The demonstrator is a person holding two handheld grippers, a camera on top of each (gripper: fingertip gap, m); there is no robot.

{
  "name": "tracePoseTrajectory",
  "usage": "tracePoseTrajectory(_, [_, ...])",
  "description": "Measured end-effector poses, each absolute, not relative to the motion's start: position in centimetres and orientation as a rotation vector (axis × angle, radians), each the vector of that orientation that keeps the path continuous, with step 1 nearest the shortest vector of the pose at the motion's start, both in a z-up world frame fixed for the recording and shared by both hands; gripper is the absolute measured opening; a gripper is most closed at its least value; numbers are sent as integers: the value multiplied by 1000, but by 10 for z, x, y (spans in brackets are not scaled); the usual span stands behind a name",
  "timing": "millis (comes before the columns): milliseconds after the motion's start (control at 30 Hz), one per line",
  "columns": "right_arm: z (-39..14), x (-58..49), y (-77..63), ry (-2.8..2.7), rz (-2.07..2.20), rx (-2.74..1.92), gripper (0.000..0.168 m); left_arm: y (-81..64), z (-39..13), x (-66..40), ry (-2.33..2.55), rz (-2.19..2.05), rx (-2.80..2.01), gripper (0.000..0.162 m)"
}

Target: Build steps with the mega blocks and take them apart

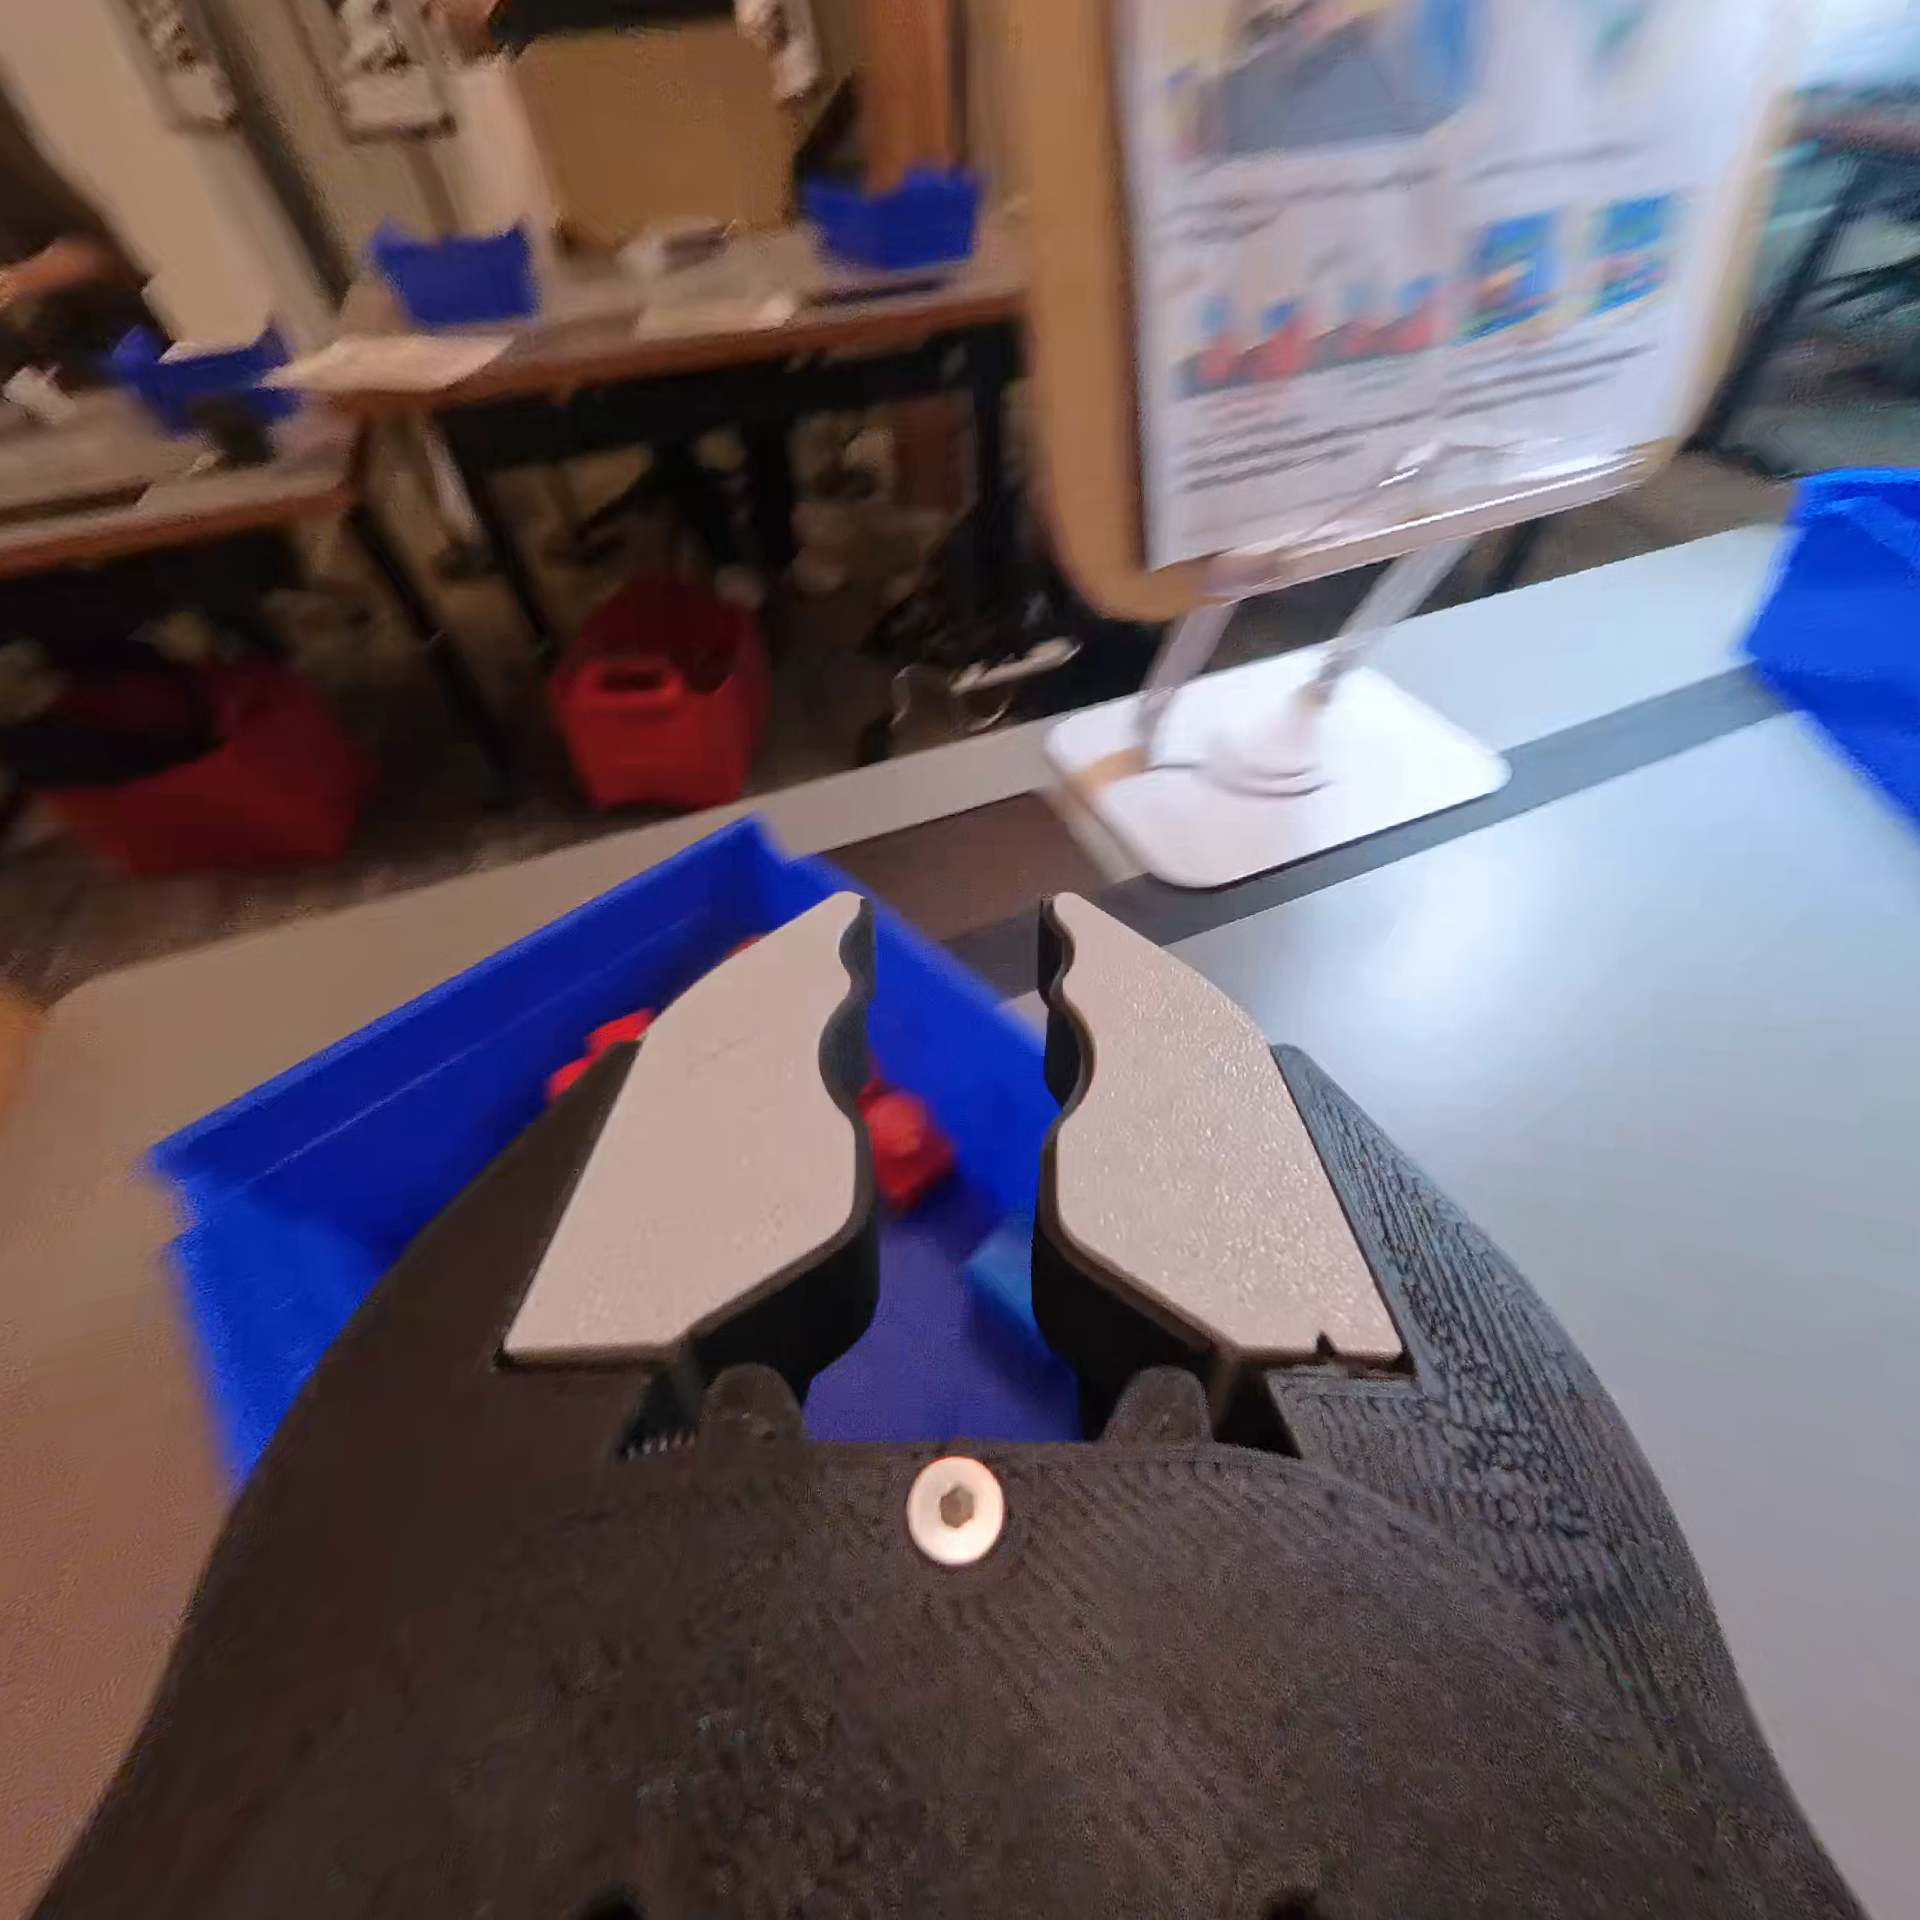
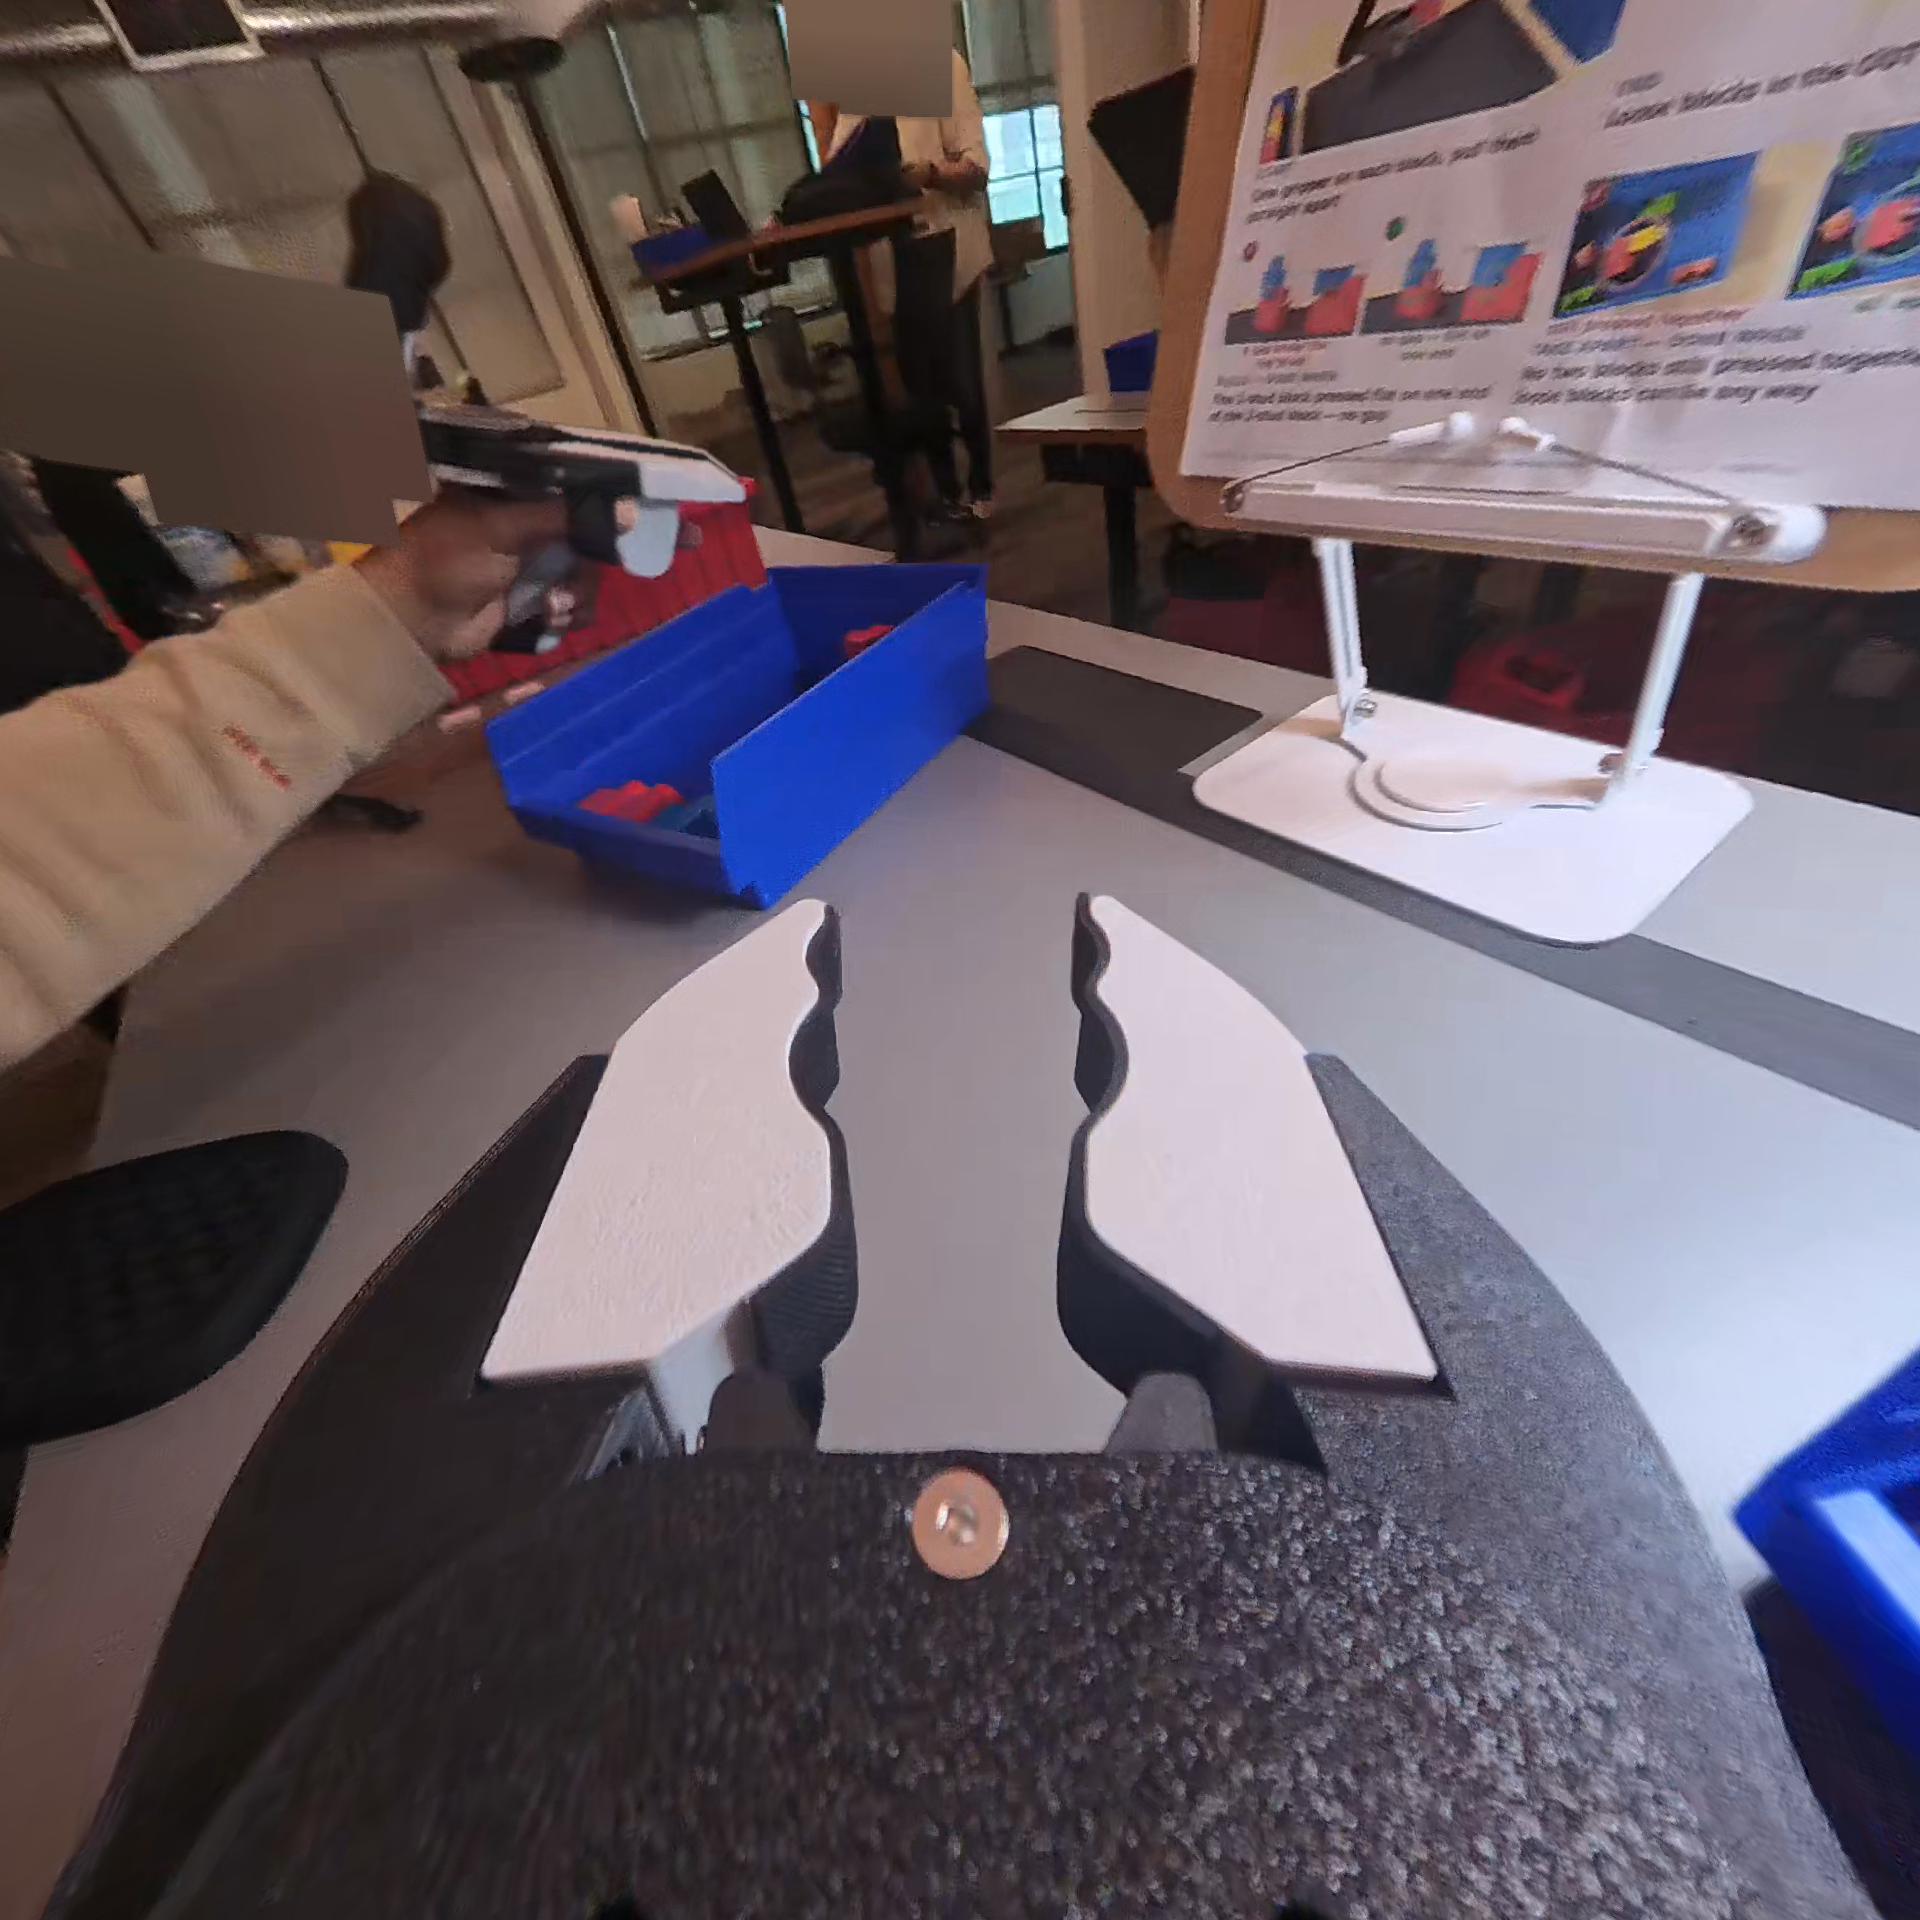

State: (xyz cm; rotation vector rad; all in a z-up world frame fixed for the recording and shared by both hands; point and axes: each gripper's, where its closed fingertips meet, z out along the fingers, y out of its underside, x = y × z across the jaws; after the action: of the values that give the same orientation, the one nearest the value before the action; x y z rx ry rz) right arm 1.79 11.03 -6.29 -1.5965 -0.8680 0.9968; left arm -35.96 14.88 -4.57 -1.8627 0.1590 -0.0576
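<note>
Table [image 2: 436,997]: A big grey table is holding everything. A dark strip is running across it at about 2 o'clock from the right gripper.

Sheet stand [image 2: 1475,831]: A white stand is sitting at 1 o'clock and is propping up a board with a printed sheet [image 2: 1558,229]. I think it is tilted so the person can look at it while working. The sheet is showing pictures and lines of writing; I am not reading them out.

Blue bin [image 2: 831,748]: An open blue bin is resting on the table at 11 o'clock from the right gripper. It is keeping the blocks together so they are not rolling away.

Second bin [image 2: 1839,1538]: Only a blue corner is peeking in at 4 o'clock.

Sleeve [image 2: 187,769]: A cream sleeve is reaching in from 9 o'clock, with tiny red writing on it.

Right gripper [image 2: 956,925]: It is hovering over bare table. Its jaws are spread apart and gripping nothing, I think waiting its turn.

Left gripper [image 1: 956,914]: It is hanging right over the blue bin, likely going in for a block. Its jaws are parted and nothing is between them.

Mega blocks [image 1: 904,1138]: Red and blue ones are lying loose in the bin, under the left gripper. No steps are built yet.

Brands: I am seeing none.
</note>
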Motion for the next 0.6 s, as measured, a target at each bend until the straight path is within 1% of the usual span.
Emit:
tracePoseTrajectory(67, [-78, 7, 98, -882, 1021, -1574, 40, 156, -69, -415, 47, 43, -1986, 34])
tracePoseTrajectory(167, [-101, -2, 95, -919, 982, -1553, 37, 160, -105, -464, -98, 83, -2116, 39])
tracePoseTrajectory(233, [-114, -5, 95, -963, 954, -1572, 36, 169, -119, -476, -193, 36, -2124, 41])
tracePoseTrajectory(367, [-116, 1, 100, -934, 936, -1535, 26, 197, -147, -475, -257, -36, -2135, 44])
tracePoseTrajectory(467, [-121, 7, 105, -916, 896, -1527, 21, 219, -166, -475, -278, -8, -2164, 46])
tracePoseTrajectory(533, [-126, 9, 106, -917, 884, -1539, 20, 228, -183, -478, -288, 55, -2213, 43])
tracePoseTrajectory(567, [-128, 9, 106, -920, 877, -1547, 19, 229, -186, -483, -295, 134, -2227, 24])
tracePoseTrajectory(600, [-130, 10, 106, -922, 871, -1551, 19, 230, -187, -484, -271, 194, -2247, 22])
